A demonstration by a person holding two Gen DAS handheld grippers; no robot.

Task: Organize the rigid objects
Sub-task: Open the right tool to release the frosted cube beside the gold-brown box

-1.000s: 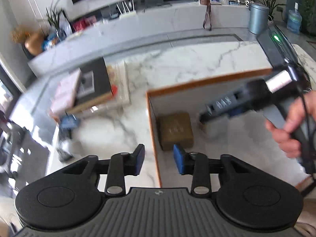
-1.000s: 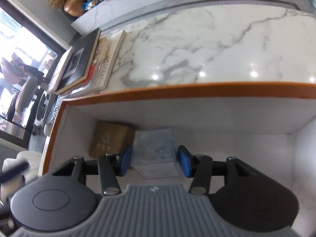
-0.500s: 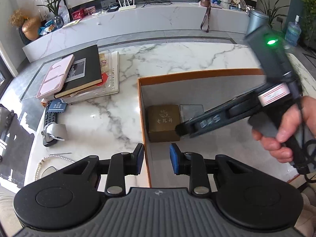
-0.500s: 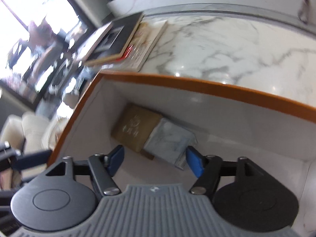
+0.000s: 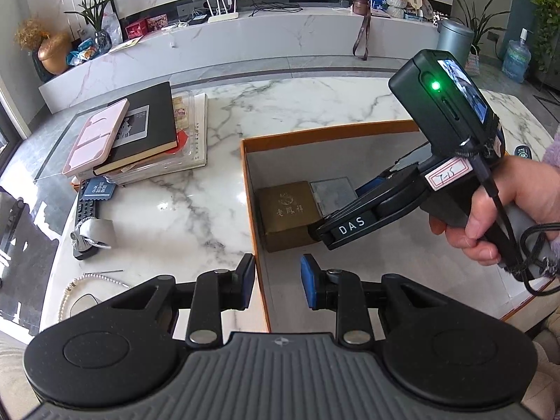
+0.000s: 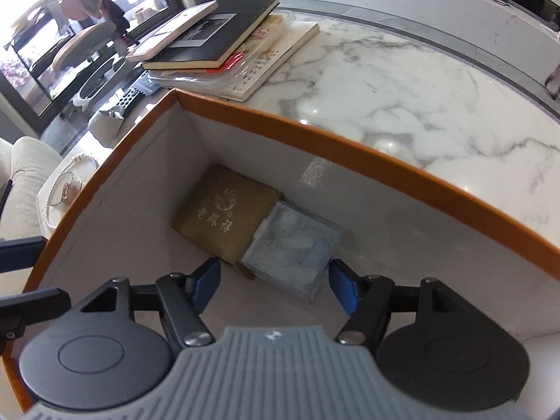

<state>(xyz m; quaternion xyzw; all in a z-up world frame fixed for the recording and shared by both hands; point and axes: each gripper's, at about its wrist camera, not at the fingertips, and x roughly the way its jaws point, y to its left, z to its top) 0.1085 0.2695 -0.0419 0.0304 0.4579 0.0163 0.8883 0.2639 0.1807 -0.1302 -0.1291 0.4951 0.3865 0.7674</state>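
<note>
An orange-rimmed box [image 5: 325, 133] [image 6: 350, 148] with a white inside stands on the marble table. In its corner lie a brown gift box [image 5: 287, 206] [image 6: 224, 224] and, touching it, a pale blue-grey marbled box [image 5: 332, 192] [image 6: 292, 248]. My right gripper [image 6: 273, 283] is open and empty, just above and in front of the marbled box; it also shows in the left wrist view [image 5: 402, 206]. My left gripper [image 5: 276, 281] is open and empty, straddling the box's left wall near its front.
A stack of books with a pink case on top [image 5: 133, 136] [image 6: 217, 38] lies left of the box. A remote [image 5: 87, 206], a grey wrapped item [image 5: 92, 232] and a pearl necklace [image 5: 91, 280] [image 6: 66, 182] lie at the table's left edge.
My right gripper opened and let go of the marbled box, which now rests beside the brown box. It drew back a little. My left gripper stayed open near the box's left wall.
</note>
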